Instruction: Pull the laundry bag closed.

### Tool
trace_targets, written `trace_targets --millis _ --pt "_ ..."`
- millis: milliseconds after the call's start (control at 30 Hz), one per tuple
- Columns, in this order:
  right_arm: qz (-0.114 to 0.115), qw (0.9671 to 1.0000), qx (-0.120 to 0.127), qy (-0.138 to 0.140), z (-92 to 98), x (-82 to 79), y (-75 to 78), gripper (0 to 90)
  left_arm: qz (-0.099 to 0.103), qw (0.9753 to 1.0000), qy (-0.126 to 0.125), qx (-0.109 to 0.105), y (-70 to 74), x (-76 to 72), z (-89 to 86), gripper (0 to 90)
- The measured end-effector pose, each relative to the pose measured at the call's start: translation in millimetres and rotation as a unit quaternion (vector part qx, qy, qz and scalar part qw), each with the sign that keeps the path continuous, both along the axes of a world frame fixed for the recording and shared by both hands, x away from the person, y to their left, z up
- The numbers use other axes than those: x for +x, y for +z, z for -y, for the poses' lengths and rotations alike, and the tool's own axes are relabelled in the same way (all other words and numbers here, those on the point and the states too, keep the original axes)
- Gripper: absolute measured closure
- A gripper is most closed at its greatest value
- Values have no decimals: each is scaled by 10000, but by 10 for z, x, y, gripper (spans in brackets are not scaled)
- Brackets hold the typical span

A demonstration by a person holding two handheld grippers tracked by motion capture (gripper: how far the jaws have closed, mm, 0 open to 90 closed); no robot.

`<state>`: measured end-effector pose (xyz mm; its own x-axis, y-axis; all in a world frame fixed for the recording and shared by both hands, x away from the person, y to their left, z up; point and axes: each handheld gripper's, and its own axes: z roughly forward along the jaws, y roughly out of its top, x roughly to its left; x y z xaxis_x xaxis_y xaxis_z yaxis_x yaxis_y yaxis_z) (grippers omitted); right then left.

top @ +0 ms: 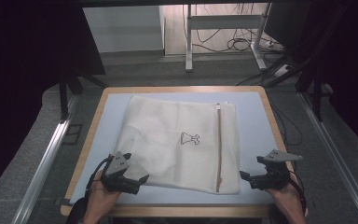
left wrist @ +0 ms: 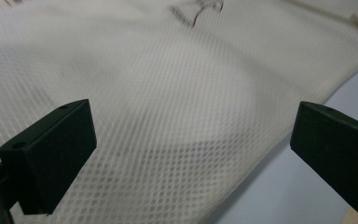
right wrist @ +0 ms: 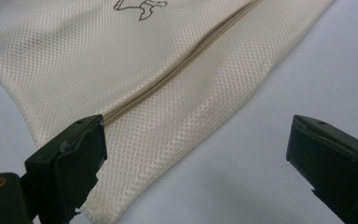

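A cream mesh laundry bag lies flat on the pale blue table, with a small printed figure at its centre and a tan zipper running along its right side. My left gripper is open at the bag's near left corner, jaws wide over the mesh. My right gripper is open just right of the bag's near right corner; its view has the zipper and the bag's edge between the jaws. Nothing is held.
The table has a wooden rim and bare blue surface to the right of the bag. Beyond the far edge stand a desk frame and loose cables on the floor. Metal rails run along both sides.
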<state>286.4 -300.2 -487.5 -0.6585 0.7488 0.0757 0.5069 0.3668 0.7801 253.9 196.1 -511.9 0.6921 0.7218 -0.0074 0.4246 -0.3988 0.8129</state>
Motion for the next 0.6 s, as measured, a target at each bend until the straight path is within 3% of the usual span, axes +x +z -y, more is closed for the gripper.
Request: trace_targets --millis 67,100,167,333,600 --pt "21 10000 16 33 -1 1 1 52 -75 9999 -15 -98 -21 28 -17 0" --pt "103 9999 50 72 -10 -19 10 66 -166 9992 -61 -346 -37 59 -32 0" --pt "207 9997 -5 98 -26 -50 19 66 -235 9982 -191 -521 -42 71 -25 0" --pt "314 9993 -49 198 -74 -83 17 37 -32 9997 -160 -203 -26 39 26 0" --pt "354 9991 -48 229 -73 -58 12 34 0 9994 -96 -336 -24 60 -13 0"
